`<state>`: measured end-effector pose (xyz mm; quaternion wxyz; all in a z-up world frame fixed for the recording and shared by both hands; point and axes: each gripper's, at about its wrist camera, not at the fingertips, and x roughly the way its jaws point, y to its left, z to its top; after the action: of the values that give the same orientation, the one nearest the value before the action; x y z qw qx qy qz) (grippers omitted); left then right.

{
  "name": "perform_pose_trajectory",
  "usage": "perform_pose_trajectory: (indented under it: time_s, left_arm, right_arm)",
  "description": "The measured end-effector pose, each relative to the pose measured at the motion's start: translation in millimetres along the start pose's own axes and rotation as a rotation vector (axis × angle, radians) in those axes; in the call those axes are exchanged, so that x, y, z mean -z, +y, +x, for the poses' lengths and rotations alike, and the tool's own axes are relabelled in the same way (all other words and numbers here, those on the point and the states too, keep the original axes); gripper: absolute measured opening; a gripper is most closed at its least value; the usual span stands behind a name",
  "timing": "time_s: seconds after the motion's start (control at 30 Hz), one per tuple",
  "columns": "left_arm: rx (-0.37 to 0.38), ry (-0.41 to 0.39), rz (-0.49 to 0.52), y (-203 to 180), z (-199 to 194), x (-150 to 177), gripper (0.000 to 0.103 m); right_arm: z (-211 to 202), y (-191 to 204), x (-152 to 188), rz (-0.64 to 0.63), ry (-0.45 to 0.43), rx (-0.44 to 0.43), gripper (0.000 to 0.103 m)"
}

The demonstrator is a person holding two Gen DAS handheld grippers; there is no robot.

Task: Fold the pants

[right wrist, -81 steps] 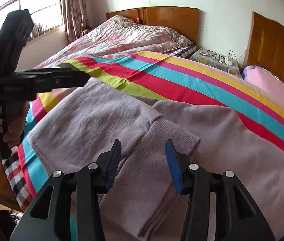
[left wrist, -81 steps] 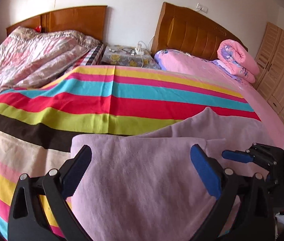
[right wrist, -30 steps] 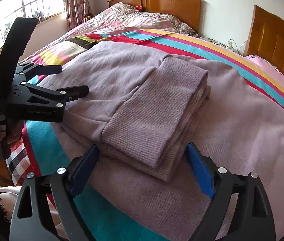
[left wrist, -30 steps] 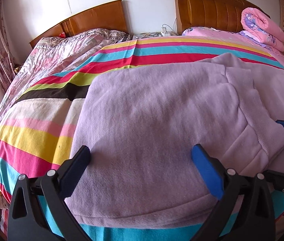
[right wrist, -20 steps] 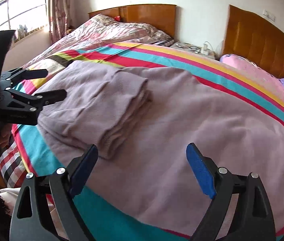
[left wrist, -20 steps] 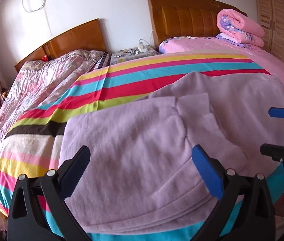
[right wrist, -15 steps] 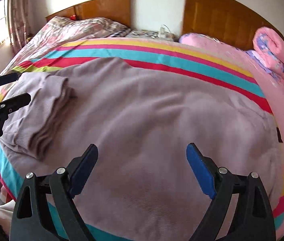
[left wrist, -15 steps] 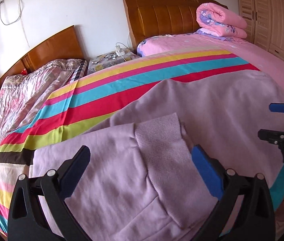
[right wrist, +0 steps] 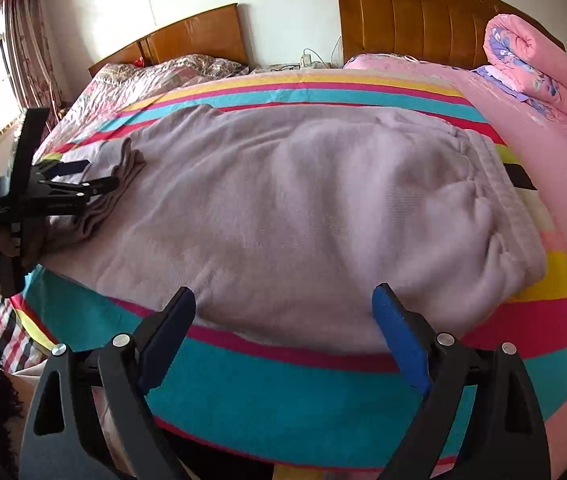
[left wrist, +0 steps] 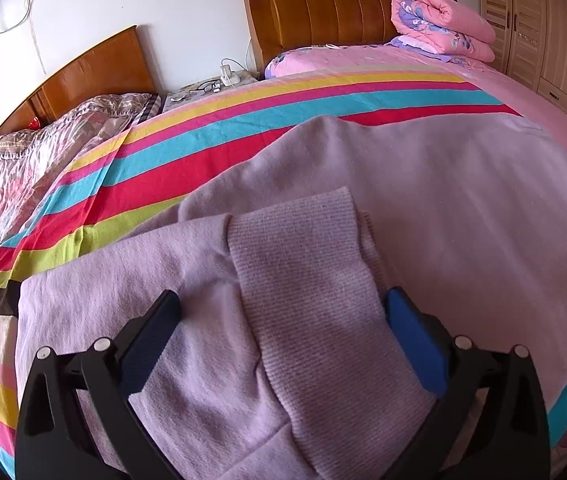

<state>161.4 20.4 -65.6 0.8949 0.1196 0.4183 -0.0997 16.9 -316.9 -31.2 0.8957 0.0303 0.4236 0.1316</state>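
Lilac fleece pants (right wrist: 303,208) lie flat on the striped bedspread (right wrist: 283,396), waistband (right wrist: 495,184) at the right. Their ribbed cuffs (left wrist: 315,280) are folded back over the legs at the left end, also seen in the right wrist view (right wrist: 119,184). My left gripper (left wrist: 281,332) is open, its fingers on either side of the ribbed cuffs just above them; it shows in the right wrist view (right wrist: 79,178) too. My right gripper (right wrist: 283,328) is open and empty, above the near long edge of the pants.
A rolled pink quilt (right wrist: 531,64) lies at the far right by a wooden headboard (right wrist: 415,16). A second bed with a floral cover (left wrist: 43,152) is to the left. A nightstand with cables (left wrist: 211,86) stands between the beds. A wardrobe (left wrist: 555,32) is at the right.
My right gripper let go of the folded cuffs, opened and swung right along the pants toward the waistband. My left gripper moved right and forward over the cuffs.
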Motion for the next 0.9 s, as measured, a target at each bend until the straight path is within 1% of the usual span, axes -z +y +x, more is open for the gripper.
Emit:
perform_pose_trajectory:
  time_s: [0.07, 0.1, 0.17, 0.23, 0.3, 0.33, 0.43, 0.47, 0.57, 0.67, 0.7, 0.77, 0.8, 0.87, 0.9]
  left_arm:
    - [0.001, -0.002, -0.006, 0, 0, 2, 0.102]
    - [0.0, -0.003, -0.008, -1, -2, 3, 0.102]
    - [0.001, -0.005, -0.012, 0, -1, 4, 0.102]
    - [0.002, -0.004, -0.015, 0, -2, 4, 0.102]
    - [0.003, -0.004, -0.017, 1, -2, 4, 0.102]
    - [0.003, -0.004, -0.017, 1, -2, 5, 0.102]
    - [0.0, -0.006, -0.016, 1, -2, 5, 0.102]
    - [0.001, -0.007, -0.017, 1, -2, 5, 0.102]
    - [0.005, -0.006, -0.02, 1, -2, 5, 0.102]
    - [0.01, -0.006, -0.024, 2, -2, 5, 0.102]
    - [0.011, -0.007, -0.025, 3, -2, 5, 0.102]
    - [0.014, -0.006, -0.027, 3, -2, 5, 0.102]
    - [0.014, -0.006, -0.028, 3, -2, 5, 0.102]
    - [0.015, -0.007, -0.027, 4, -2, 6, 0.102]
    - [0.015, -0.007, -0.028, 4, -2, 6, 0.102]
  right_arm:
    - [-25, -21, 7, 0.097, -0.062, -0.038, 0.087]
    - [-35, -36, 11, 0.167, -0.085, -0.048, 0.087]
    - [-46, -69, 20, 0.322, -0.103, -0.055, 0.087]
    - [-47, -96, 29, 0.451, -0.105, -0.085, 0.087]
    - [-39, -110, 30, 0.51, -0.108, -0.126, 0.086]
    - [-33, -114, 29, 0.536, -0.096, -0.125, 0.084]
    - [-20, -121, 19, 0.556, -0.096, -0.145, 0.083]
    - [-15, -124, 16, 0.568, -0.092, -0.138, 0.081]
    - [-8, -126, 5, 0.583, -0.089, -0.117, 0.082]
    - [-6, -115, 2, 0.555, -0.036, -0.11, 0.08]
    - [-8, -111, 5, 0.54, -0.013, -0.107, 0.078]
    - [-10, -100, 9, 0.534, 0.024, -0.15, 0.075]
    - [-10, -95, 10, 0.528, 0.03, -0.154, 0.075]
    - [-8, -95, 6, 0.526, 0.012, -0.112, 0.075]
    - [-6, -101, 3, 0.568, -0.006, -0.106, 0.074]
